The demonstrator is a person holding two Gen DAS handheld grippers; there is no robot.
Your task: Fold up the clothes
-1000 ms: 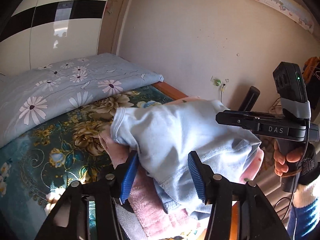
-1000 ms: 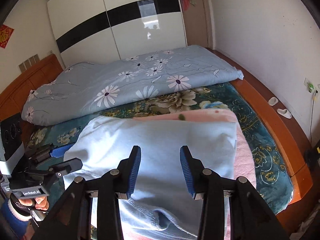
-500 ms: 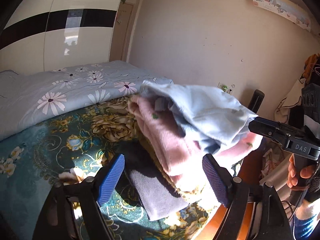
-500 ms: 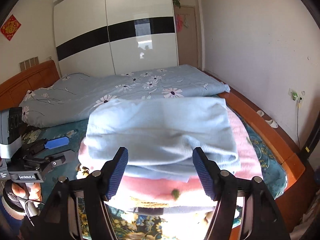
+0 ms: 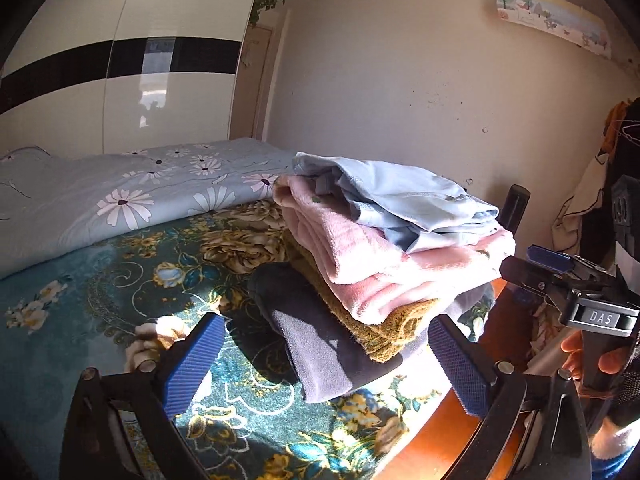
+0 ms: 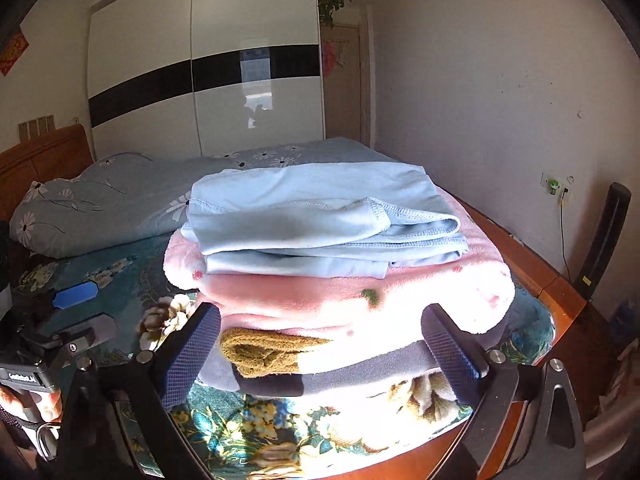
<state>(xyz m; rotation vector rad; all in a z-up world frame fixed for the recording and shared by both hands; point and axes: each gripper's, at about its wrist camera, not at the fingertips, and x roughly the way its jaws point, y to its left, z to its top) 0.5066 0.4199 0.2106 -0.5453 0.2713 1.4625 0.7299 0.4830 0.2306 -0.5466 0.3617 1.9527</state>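
Sunlit bed (image 6: 120, 276) bears soft, light blue garment (image 6: 320, 216); pinch its hem. Left gripper (image 5: 324, 364), right gripper (image 6: 320, 356) just spread, empty.

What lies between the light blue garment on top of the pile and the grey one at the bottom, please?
A folded pink fleece and, beneath it, a mustard knit, best seen in the right wrist view.

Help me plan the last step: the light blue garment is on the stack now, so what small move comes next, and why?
Probably draw both grippers back. The left gripper and right gripper have just been opening and hold nothing, and the light blue garment lies folded on the pink blanket.
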